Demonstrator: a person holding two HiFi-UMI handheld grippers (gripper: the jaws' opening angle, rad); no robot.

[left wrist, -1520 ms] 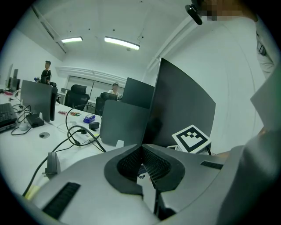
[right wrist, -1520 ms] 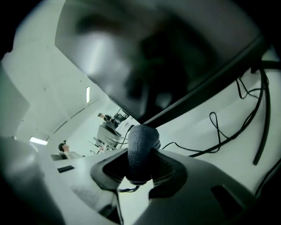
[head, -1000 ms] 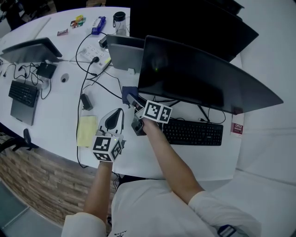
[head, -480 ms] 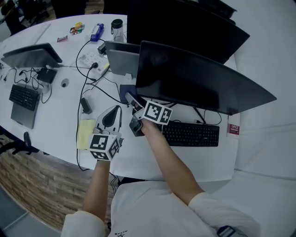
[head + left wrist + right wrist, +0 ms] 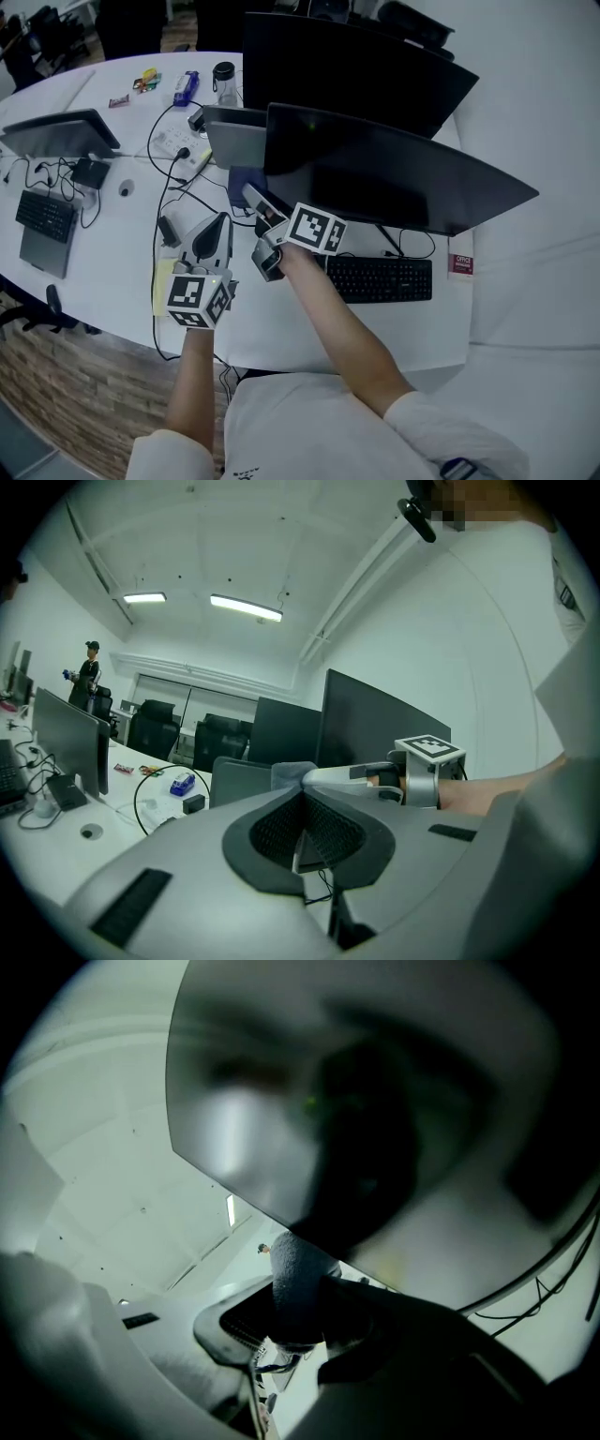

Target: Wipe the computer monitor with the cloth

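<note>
One dark blue cloth [image 5: 298, 1279] sits clamped in my right tool [image 5: 250, 195], raised close to the lower left corner of the wide black curved monitor [image 5: 394, 173]. My left tool [image 5: 216, 230] hovers beside it, jaws pressed together on nothing, above the white bench [image 5: 103, 234], left of the black keyboard [image 5: 380, 278].

Looks like an open-plan office. Holds a long white desk [image 5: 122, 239] carrying several monitors [image 5: 394, 178], a black keyboard [image 5: 380, 278], a power strip [image 5: 176, 141] and trailing cables [image 5: 161, 192]. Has black office chairs [image 5: 155, 728] behind and ceiling strip lights [image 5: 246, 607] overhead.
</note>
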